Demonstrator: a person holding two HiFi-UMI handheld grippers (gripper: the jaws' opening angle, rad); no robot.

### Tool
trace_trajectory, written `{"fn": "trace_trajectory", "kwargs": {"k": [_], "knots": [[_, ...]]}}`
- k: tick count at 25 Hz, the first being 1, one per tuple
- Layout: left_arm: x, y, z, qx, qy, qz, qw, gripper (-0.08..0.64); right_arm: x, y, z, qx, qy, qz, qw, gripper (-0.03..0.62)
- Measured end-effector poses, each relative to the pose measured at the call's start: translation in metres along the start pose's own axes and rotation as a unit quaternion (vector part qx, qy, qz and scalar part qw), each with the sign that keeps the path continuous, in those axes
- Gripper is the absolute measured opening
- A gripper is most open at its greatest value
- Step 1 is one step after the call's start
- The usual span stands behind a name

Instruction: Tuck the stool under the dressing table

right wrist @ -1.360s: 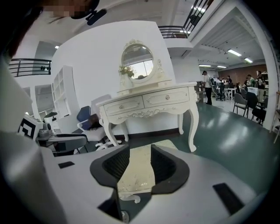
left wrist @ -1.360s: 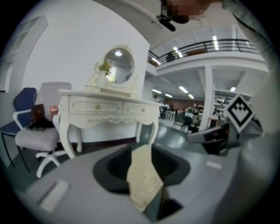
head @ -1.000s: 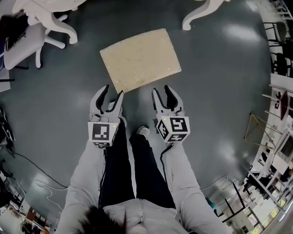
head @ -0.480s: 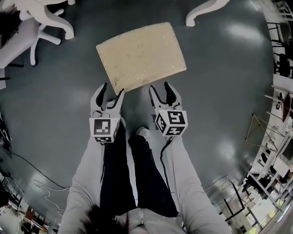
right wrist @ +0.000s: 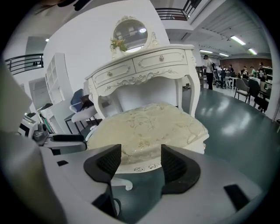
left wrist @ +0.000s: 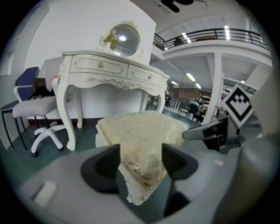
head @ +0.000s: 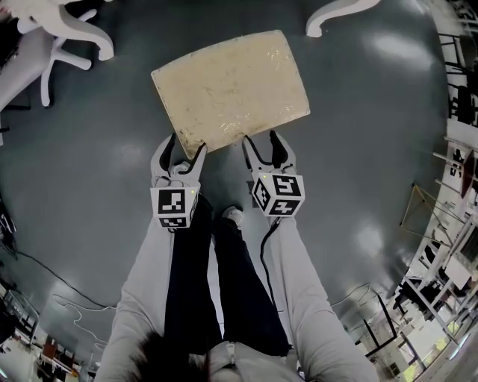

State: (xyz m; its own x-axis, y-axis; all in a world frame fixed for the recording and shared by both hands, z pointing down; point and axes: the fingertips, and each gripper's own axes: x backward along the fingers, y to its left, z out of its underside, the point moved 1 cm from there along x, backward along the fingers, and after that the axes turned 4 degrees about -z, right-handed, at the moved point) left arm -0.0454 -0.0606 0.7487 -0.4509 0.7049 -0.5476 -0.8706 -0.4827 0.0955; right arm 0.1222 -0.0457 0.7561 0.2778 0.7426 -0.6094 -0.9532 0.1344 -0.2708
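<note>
From the head view the stool (head: 230, 89) shows only its cream seat; its legs and frame lie hidden beneath the cushion. The dressing table (head: 332, 13) is cut off by the top edge there, leaving just curved white feet at either side. The person (head: 187, 298) is cropped at the bottom edge, at the head. Racks (head: 455, 246) along the right edge are too small and warped to identify. In the left gripper view an office chair (left wrist: 33, 107) runs into the dark left rim. Distant people (right wrist: 227, 70) in the right gripper view are too small to make out.
</note>
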Motion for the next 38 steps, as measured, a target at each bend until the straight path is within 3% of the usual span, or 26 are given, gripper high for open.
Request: {"fn": "trace_trajectory", "kwargs": {"k": [17,38], "knots": [[-0.021,0.002,0.006,-0.019,0.014,0.026,0.9994,0.295,-0.022,-0.012,0.004,-0.003,0.001,0.024,1.0,0.268],[-0.104,0.048,-0.049,-0.049,0.025,0.072,0.9959,0.293,-0.092,-0.032,-0.055,-0.033,-0.004,0.077,0.996,0.268]]}}
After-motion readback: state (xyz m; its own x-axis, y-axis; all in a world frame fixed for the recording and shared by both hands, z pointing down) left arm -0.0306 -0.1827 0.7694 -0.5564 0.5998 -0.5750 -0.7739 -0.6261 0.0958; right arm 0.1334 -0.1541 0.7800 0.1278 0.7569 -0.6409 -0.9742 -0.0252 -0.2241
